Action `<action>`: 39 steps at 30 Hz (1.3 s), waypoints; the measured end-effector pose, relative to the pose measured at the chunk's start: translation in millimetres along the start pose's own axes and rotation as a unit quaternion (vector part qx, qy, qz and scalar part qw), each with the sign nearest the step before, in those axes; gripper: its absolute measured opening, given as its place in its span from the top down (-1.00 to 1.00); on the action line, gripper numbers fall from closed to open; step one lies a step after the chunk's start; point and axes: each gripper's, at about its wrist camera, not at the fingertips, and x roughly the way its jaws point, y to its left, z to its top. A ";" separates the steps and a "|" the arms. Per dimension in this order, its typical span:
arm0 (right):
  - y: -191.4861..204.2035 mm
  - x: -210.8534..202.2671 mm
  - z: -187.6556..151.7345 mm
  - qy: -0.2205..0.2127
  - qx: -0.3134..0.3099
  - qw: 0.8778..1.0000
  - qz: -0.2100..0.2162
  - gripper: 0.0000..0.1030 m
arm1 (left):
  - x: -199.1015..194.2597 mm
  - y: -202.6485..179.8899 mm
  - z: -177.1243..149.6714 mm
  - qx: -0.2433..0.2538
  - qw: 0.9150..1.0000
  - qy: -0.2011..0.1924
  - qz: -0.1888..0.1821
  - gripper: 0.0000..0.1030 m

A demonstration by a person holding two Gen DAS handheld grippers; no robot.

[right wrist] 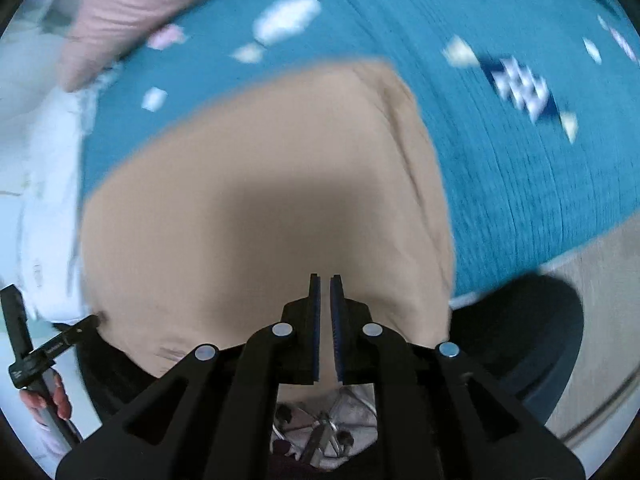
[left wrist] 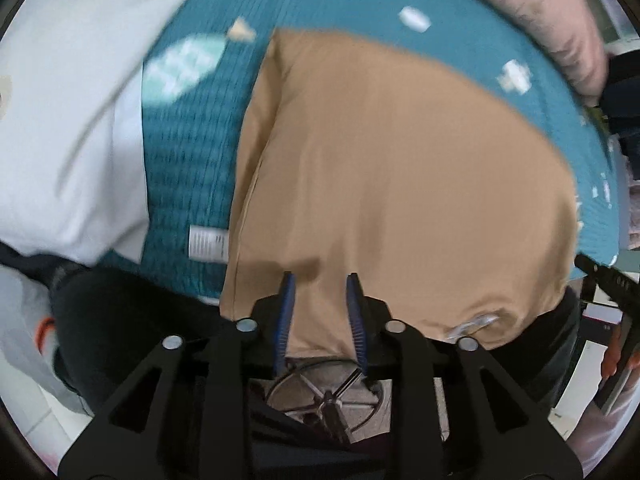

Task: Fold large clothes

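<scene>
Teal patterned bedspread (left wrist: 192, 152) carries the tan garment (left wrist: 380, 184), lying flat, near hem hanging off the bedspread's near edge toward both claws. Garment's long axis looks to run away from that edge; frames are blurred. Left gripper (left wrist: 320, 316) is spread, hem between its fingers, no contact clear. Right gripper (right wrist: 325, 328) is nearly pressed together, tan cloth showing through the narrow gap; a pinch can't be confirmed. Both sit equally near. Pink pillow (right wrist: 132, 4) lies beyond the garment.

Garment (left wrist: 400, 184) on bedspread (left wrist: 192, 168)
</scene>
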 end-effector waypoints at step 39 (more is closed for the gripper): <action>11.9 100.8 117.1 0.020 -0.004 1.000 -0.019 1.00 | 82.5 3.9 129.0 -0.050 0.999 0.017 0.008 0.47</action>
